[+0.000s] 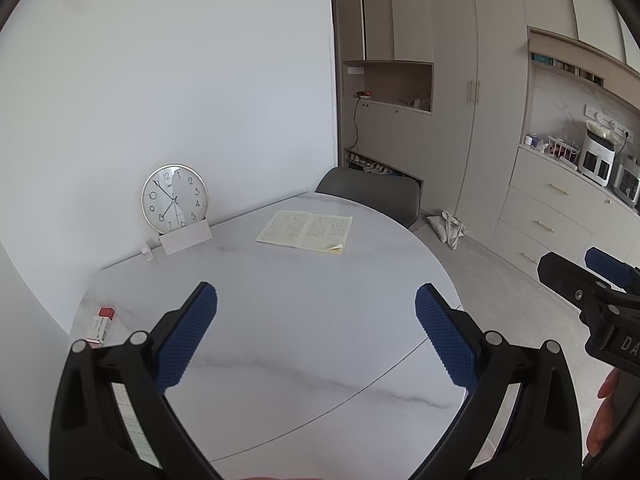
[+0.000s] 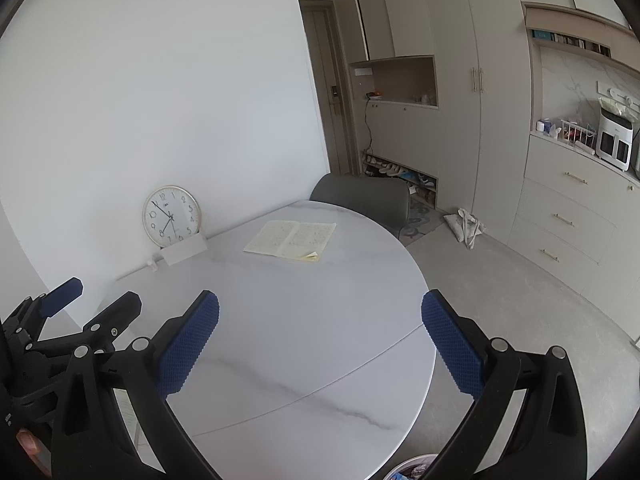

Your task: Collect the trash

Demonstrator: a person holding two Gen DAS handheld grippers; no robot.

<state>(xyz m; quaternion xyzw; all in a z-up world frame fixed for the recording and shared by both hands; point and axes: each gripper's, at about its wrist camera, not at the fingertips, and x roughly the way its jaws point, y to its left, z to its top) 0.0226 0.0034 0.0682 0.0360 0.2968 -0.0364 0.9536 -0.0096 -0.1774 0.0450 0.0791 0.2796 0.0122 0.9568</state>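
Note:
My left gripper [image 1: 316, 300] is open and empty above the near part of the round white marble table [image 1: 304, 320]. My right gripper [image 2: 320, 308] is open and empty, held above the table's [image 2: 304, 320] near right edge. A small red and white box [image 1: 102, 323] lies at the table's left edge, left of my left gripper. An open booklet [image 1: 306, 229] with a yellow note lies at the far side; it also shows in the right wrist view [image 2: 291, 239]. A bin rim [image 2: 414, 467] with scraps inside shows on the floor below the table's near edge.
A wall clock [image 1: 175, 199] leans on the wall behind a white card [image 1: 186, 237]. A tiny bottle [image 1: 147, 253] stands beside it. A grey chair [image 1: 370, 192] is tucked at the far side. A cloth bag [image 1: 448, 227] lies on the floor by the cabinets.

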